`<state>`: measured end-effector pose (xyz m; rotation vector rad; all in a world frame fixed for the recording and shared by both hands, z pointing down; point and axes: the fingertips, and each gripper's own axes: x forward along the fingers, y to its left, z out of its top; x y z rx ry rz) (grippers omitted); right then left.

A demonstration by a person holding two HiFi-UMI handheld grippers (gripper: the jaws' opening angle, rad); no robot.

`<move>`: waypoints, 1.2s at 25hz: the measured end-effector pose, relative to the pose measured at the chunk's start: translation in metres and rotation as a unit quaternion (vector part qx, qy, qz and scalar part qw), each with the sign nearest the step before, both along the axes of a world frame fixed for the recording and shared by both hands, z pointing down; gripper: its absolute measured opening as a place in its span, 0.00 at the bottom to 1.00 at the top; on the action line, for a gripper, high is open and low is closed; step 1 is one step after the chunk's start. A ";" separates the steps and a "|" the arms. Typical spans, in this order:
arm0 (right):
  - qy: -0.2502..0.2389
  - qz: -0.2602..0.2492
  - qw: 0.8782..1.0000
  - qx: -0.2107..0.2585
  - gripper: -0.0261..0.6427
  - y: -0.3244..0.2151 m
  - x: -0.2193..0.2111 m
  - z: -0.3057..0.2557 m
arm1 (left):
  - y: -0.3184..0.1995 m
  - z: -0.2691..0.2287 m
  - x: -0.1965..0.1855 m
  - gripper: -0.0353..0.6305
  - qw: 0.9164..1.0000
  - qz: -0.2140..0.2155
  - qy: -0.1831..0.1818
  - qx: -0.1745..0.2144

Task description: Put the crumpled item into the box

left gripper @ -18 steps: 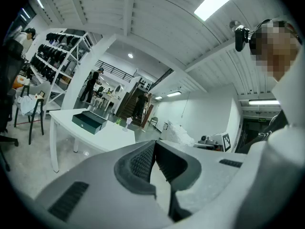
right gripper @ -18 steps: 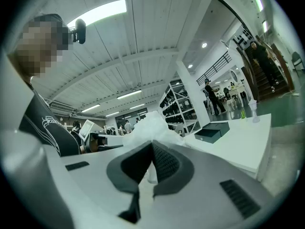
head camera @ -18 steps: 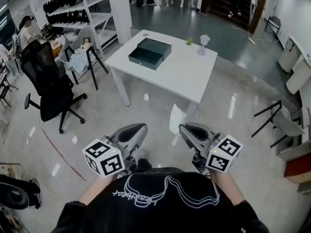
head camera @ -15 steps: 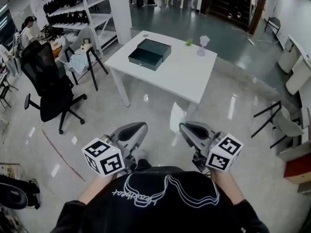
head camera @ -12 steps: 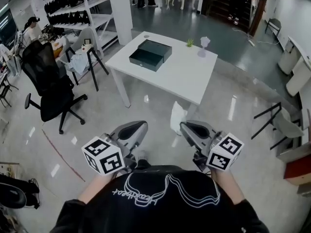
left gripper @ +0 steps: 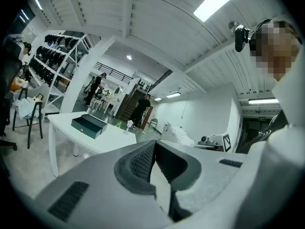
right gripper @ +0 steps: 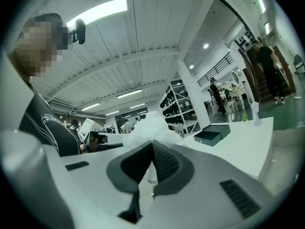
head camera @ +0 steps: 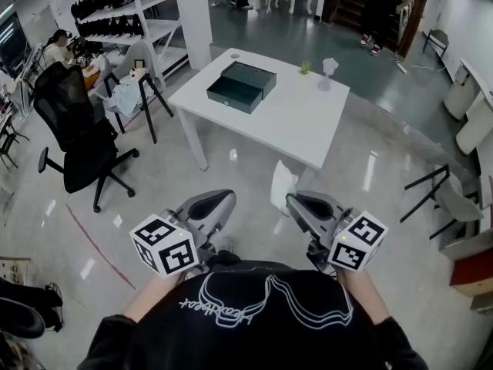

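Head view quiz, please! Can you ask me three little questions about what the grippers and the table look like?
1. True or false: the dark box sits on the white table.
2. Fill in: the left gripper has its jaws ___, with nothing between them.
3. Pick one: what holds the crumpled paper? A) the left gripper B) the right gripper C) nothing, it lies on the floor

Key: 1 true; 2 shut; 3 B

Open floor (head camera: 154, 183) reaches the white table (head camera: 296, 118); its top beside the box (head camera: 241, 86) lies bare; chair (head camera: 77, 133) stands left
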<state>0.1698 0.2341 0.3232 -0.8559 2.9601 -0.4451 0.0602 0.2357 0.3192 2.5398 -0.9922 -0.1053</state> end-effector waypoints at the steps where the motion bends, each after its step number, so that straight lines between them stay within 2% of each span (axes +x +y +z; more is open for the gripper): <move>1: 0.002 0.000 1.000 -0.001 0.05 -0.003 -0.001 0.002 | -0.004 0.001 -0.001 0.06 1.000 0.001 0.000 0.000; 7: 0.004 0.001 1.000 -0.012 0.05 -0.031 -0.013 0.011 | -0.028 0.010 -0.010 0.06 1.000 0.002 -0.004 -0.003; 12: 0.013 0.002 1.000 -0.025 0.05 -0.065 -0.032 0.022 | -0.063 0.025 -0.029 0.06 1.000 0.001 0.004 -0.023; 21: 0.027 0.023 0.998 -0.050 0.05 -0.158 -0.074 0.038 | -0.162 0.042 -0.075 0.06 0.998 0.010 0.009 -0.059; 25: 0.028 0.032 0.996 -0.075 0.05 -0.202 -0.094 0.048 | -0.211 0.049 -0.096 0.06 0.997 0.019 0.013 -0.078; 30: 0.052 0.040 0.994 -0.088 0.05 -0.251 -0.122 0.061 | -0.265 0.057 -0.123 0.06 0.995 0.032 0.015 -0.096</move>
